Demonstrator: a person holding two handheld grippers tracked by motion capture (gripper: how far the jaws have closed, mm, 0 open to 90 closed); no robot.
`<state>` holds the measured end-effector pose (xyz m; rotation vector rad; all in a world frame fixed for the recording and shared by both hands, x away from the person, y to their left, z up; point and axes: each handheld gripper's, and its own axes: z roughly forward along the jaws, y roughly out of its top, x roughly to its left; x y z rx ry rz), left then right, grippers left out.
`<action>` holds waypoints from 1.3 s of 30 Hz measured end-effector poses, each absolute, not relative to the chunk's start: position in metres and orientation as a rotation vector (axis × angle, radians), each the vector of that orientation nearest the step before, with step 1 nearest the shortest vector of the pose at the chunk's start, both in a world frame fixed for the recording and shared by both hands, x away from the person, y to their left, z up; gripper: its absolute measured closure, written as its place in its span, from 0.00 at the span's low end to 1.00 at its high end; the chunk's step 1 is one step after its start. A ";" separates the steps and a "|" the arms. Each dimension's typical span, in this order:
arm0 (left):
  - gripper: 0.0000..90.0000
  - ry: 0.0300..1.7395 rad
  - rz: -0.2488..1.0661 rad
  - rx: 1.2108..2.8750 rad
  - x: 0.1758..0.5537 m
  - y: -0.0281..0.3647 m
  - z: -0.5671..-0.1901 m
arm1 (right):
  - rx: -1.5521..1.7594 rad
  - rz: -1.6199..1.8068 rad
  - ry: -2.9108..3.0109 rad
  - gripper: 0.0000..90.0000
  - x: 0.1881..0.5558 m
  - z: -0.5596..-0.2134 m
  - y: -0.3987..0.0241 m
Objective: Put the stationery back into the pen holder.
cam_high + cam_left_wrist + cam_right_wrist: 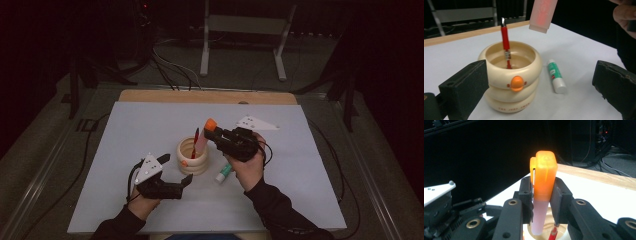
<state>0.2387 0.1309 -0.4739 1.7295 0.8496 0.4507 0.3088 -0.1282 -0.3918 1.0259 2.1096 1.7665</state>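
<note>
A cream ringed holder (192,157) with an orange duck bill (516,83) stands mid-table, a red pen (505,42) upright inside it. My right gripper (214,134) is shut on a pink highlighter with an orange cap (543,192), held upright just above the holder's mouth; its pink lower end (541,15) hangs over the far rim. My left gripper (176,170) is open, its pads (464,87) either side of the holder without touching it. A green-and-white glue stick (556,76) lies on the table right of the holder.
The white table sheet (125,130) covers a wooden board (205,96). Beyond the far edge stand a metal frame (245,35) and floor cables (170,70). Cables (330,165) trail along the table's right side.
</note>
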 end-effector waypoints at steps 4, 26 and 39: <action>0.01 0.852 0.488 1.722 0.239 0.133 -0.477 | 1.018 1.750 2.116 0.82 0.314 -0.393 -0.121; 0.01 0.843 0.497 1.725 0.239 0.132 -0.480 | 0.980 1.561 2.265 0.81 0.337 -0.423 -0.085; 0.01 0.838 0.494 1.727 0.239 0.132 -0.480 | 0.991 1.458 2.371 0.81 0.344 -0.437 -0.068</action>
